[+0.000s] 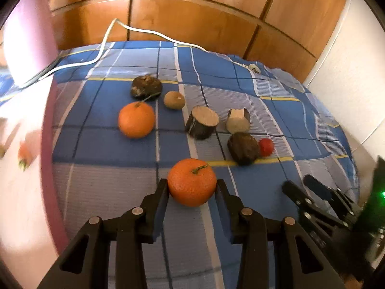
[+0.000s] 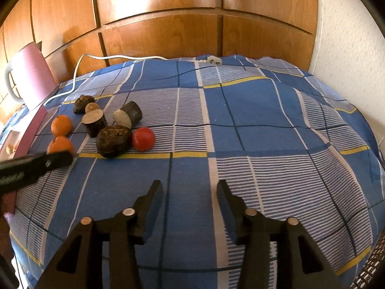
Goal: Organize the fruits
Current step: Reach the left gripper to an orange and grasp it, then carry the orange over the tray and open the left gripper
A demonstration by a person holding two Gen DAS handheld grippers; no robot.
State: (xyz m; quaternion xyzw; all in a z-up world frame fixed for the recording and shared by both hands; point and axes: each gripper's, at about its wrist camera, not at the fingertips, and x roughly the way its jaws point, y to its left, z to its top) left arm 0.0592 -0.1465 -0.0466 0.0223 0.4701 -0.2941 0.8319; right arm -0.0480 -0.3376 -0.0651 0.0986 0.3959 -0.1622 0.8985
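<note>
A: Left gripper (image 1: 192,186): black jaws are closed against both sides of the round orange mandarin with a short green stem (image 1: 191,181), which sits on the blue checked bedsheet (image 1: 108,187) at the near edge of the fruit group. No gap is seen at either pad.

B: Risk?

A: The contact is low on a round, smooth-skinned fruit. A slip or a roll-out could be caused by a fast lift. Bruising is likely if it is squeezed harder.

B: Right gripper (image 2: 190,186)?

A: Jaws are held apart over bare sheet, nothing between them. It is well clear of the fruit.

B: Neighbours?

A: A second orange mandarin (image 1: 136,119) is set farther back. A dark brown wrinkled fruit (image 1: 243,148) and a small red tomato (image 1: 266,146) are touching each other, near enough to be knocked by a sideways swing.
</note>
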